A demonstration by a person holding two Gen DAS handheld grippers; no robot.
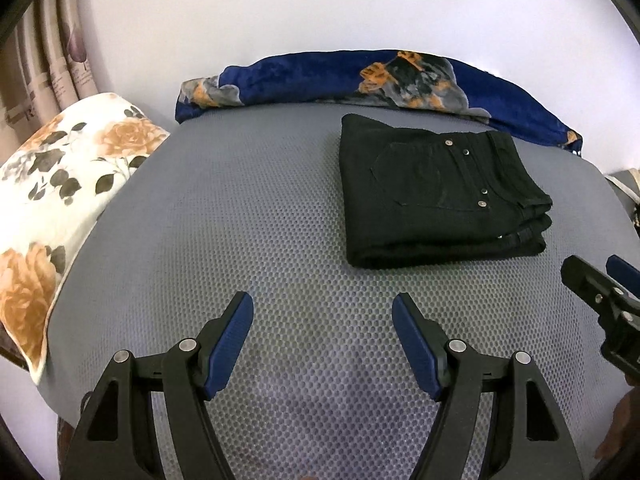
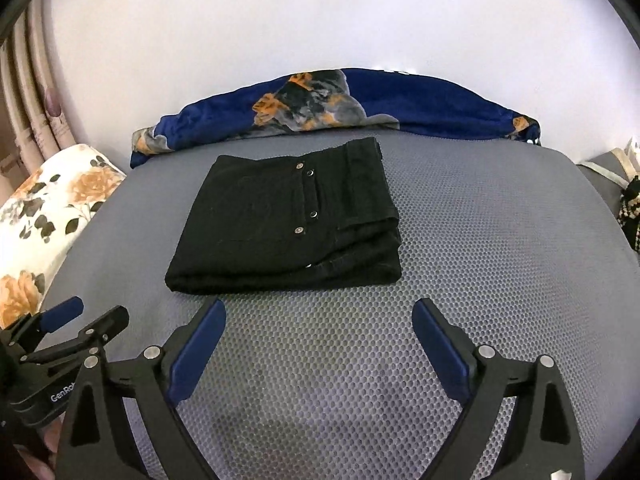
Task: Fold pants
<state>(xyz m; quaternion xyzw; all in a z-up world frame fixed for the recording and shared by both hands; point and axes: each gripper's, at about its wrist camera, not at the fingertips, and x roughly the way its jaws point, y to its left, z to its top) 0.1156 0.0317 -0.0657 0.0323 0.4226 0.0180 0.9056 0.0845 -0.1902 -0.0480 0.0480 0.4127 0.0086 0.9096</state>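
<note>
Black pants [image 1: 436, 196] lie folded into a compact stack on the grey mesh bed surface [image 1: 240, 220], pocket rivets facing up; they also show in the right wrist view [image 2: 288, 220]. My left gripper [image 1: 322, 308] is open and empty, hovering over bare mesh near and to the left of the pants. My right gripper [image 2: 318, 312] is open and empty, just in front of the stack's near edge. Each gripper shows at the edge of the other's view: the right one [image 1: 600, 280] and the left one [image 2: 88, 316].
A blue floral blanket [image 1: 360, 80] is bunched along the far edge by the white wall. A white floral pillow [image 1: 60, 184] lies at the left. Curtains [image 1: 48, 52] hang at far left. Some items [image 2: 628, 200] sit off the right edge.
</note>
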